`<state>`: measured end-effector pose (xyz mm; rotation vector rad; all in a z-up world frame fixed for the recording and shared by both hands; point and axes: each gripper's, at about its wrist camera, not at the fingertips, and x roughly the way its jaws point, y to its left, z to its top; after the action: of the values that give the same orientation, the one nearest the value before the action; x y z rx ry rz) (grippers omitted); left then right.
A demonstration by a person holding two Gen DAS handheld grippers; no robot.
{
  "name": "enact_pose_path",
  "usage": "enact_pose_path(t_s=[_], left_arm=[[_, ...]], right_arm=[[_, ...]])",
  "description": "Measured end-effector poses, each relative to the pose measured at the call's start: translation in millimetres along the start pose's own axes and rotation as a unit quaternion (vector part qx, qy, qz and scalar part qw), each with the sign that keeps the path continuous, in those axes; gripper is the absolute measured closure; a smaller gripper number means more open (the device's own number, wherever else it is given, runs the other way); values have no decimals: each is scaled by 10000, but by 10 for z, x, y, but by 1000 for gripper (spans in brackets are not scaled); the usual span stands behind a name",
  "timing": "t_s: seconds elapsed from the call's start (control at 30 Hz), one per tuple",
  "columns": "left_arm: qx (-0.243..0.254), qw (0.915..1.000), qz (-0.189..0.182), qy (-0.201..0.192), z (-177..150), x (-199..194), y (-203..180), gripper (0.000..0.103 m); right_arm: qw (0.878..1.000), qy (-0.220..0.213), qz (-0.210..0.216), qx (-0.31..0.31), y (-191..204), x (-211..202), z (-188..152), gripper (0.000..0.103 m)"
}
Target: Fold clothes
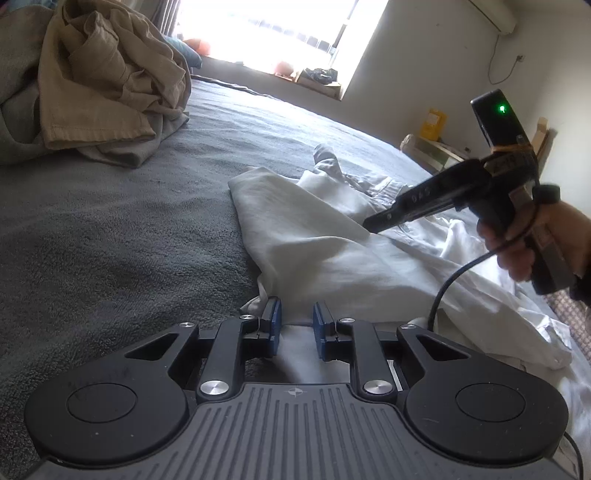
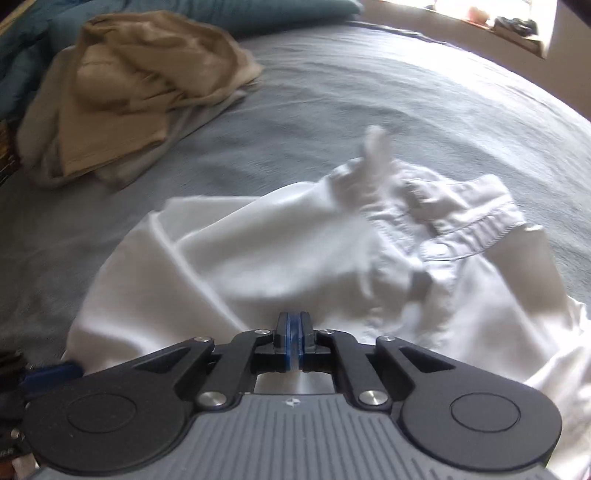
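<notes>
A crumpled white shirt (image 1: 314,240) lies on the grey bed cover (image 1: 110,221). In the right wrist view the white shirt (image 2: 258,251) shows its collar (image 2: 472,214) at the far right. My left gripper (image 1: 297,321) is open at the shirt's near edge, with white fabric lying between its blue pads (image 1: 274,320). My right gripper (image 2: 294,332) is shut, with a thin fold of the shirt pinched between its pads. In the left wrist view the right gripper (image 1: 369,224) meets the shirt's middle, held by a hand (image 1: 517,251).
A heap of beige and grey clothes (image 1: 103,74) sits at the far left of the bed; the same heap (image 2: 140,81) shows in the right wrist view. Teal bedding (image 2: 258,14) lies behind it. A bright window (image 1: 277,26) and a yellow object (image 1: 433,123) stand by the far wall.
</notes>
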<state>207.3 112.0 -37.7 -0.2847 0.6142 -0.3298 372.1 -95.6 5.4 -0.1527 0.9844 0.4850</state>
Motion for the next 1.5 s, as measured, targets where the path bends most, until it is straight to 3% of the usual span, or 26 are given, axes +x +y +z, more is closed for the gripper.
enact_pose_path(t_s=[0.13,0.2,0.33,0.5,0.67,0.83,1.03,1.1,1.2,1.5], left_arm=[[-54,10000,-38,2,6,6,25,84],[-110,9999,-80,0,6,9,46,84],[-211,9996,-165,-7,7,12,86,84],[-352,9990,-288,-11,9,13,146,84],[-484,9981,-379,3,5,19,187,84],[-560,9975,-434,-4,0,18,209,84],[-865,9942,-645,-8,0,21,315,84],[-940,9932,-694,-16,-3,22,338,84],[-949,9930,-703,-27,-5,20,346,84],[-988,9922,-760,-24,-12,29,377,84]], right_arm=[[9968,-12,771,-192,64,-264,-5,97],[9928,82,1135,-370,130,-360,-24,87],[9957,508,498,-594,185,-241,-183,82],[9993,-140,-181,309,-288,-703,-197,79],[9911,-1193,123,580,-461,-1984,-544,79],[9600,-2679,440,682,-460,-3599,-1154,79],[9495,-3054,-126,710,-417,-4459,-1693,79],[9592,-2719,-345,698,-404,-4333,-1747,79],[9749,-2065,-295,774,-450,-3669,-1712,79],[9862,-1064,-496,1165,-823,-1994,-1968,79]])
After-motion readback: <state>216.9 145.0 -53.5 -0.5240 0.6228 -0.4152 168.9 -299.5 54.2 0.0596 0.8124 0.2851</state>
